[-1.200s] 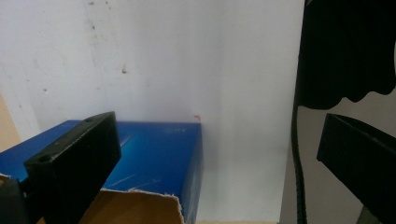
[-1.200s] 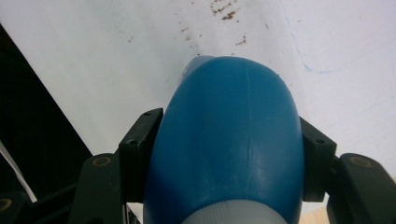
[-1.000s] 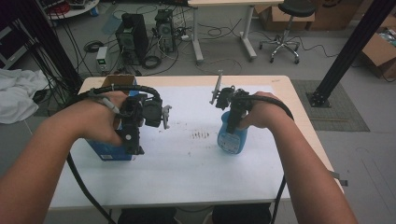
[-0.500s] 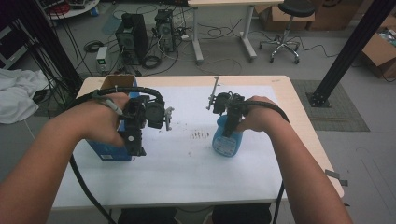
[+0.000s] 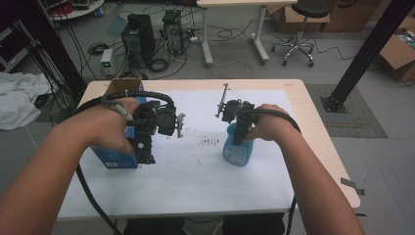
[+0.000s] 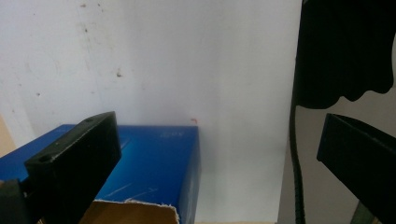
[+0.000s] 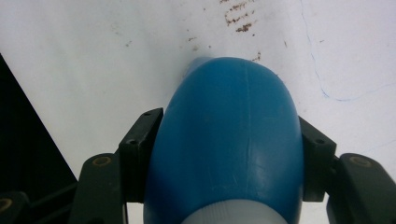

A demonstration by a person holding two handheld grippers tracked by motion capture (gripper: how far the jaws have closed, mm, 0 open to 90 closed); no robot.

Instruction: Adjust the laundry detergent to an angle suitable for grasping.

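a blue plastic bottle with a white neck stands upright on the white sheet that covers the table, right of the table's middle and just beside a patch of dark smudges. the right gripper clamps it from above: in the right gripper view its two black jaws press against opposite sides of the bottle's rounded shoulder. in the high view the person's right hand holds that gripper over the bottle, with a cable looping back along the forearm.

well apart on the left side of the sheet stands a blue cardboard box with an open brown flap at its top. the left gripper hangs at the box's right edge, held by the left hand. in the left gripper view its jaws stand wide apart with nothing pinched; one jaw overlaps the box, the other is off to the side near a black cable.

behind the table, on the floor, are computer towers, tangled cables and an office chair.
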